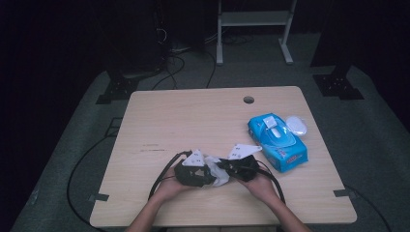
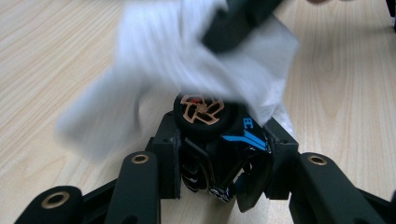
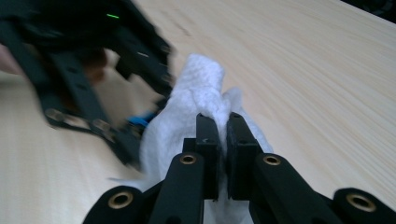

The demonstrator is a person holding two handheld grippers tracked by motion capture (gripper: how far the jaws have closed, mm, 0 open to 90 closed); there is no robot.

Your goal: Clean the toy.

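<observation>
Left gripper view showed a small black toy car (image 2: pixel 219 154) with a copper-spoked wheel and blue markings, clamped between the left tongs (image 2: pixel 224 161). A white wipe (image 2: pixel 187 60) was draped over and behind the toy car, touching its upper side, and its left part was blurred. A dark jaw of the other tongs was seen pressed into the wipe just above the toy car.

In the right gripper view the right tongs (image 3: pixel 223 140) were seen pinched together on a bunched fold of the wipe (image 3: pixel 201 93), with cloth squeezed into the narrow slit between the pads. The left tongs (image 3: pixel 93 88) were seen blurred just to the left of the wipe, and a little blue of the toy car (image 3: pixel 140 120) was visible at their tip.

From the high view the toy car itself could not be made out. The wipe (image 1: pixel 216 173) was seen between the two tongs, near the front edge of the tabletop (image 1: pixel 169 121) and about midway across it. The left tongs (image 1: pixel 205 176) were held by the left hand (image 1: pixel 171 186) and the right tongs (image 1: pixel 223 166) by the right hand (image 1: pixel 258 183), each touching the wipe from its own side. A blue pack of wet wipes (image 1: pixel 276 137) lay on the tabletop up and to the right of the wipe, apart from it, with a white lid-like piece (image 1: pixel 296 125) just beyond the pack.
</observation>
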